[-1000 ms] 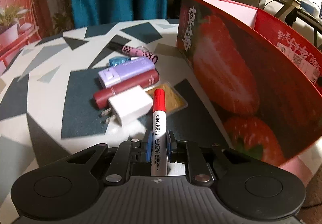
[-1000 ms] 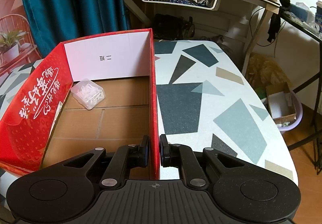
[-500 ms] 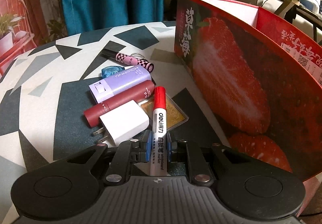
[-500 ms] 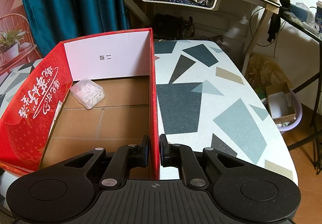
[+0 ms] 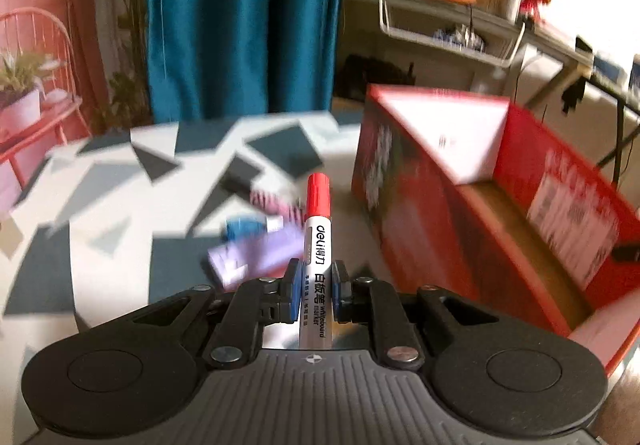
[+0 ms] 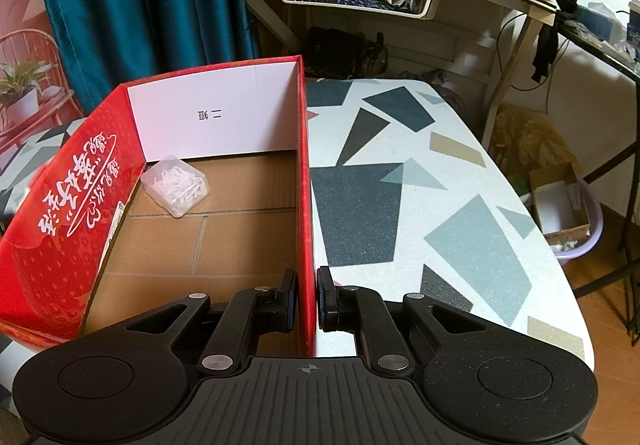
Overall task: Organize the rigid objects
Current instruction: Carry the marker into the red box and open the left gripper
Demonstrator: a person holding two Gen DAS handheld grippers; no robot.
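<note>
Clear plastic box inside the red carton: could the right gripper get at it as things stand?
Probably not yet. The right gripper is shut on the red carton's side wall, so its fingers are occupied. The clear plastic box lies uncovered in the far corner of the open-topped carton, so once the wall is released the way looks free.

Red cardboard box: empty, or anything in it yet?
Not empty. The red cardboard box holds one clear plastic case of small white pieces in its far corner; the rest of its brown floor is bare.

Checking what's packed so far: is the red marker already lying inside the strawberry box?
No, the marker is clamped in the left gripper, outside the box, which holds only a clear plastic case.
</note>
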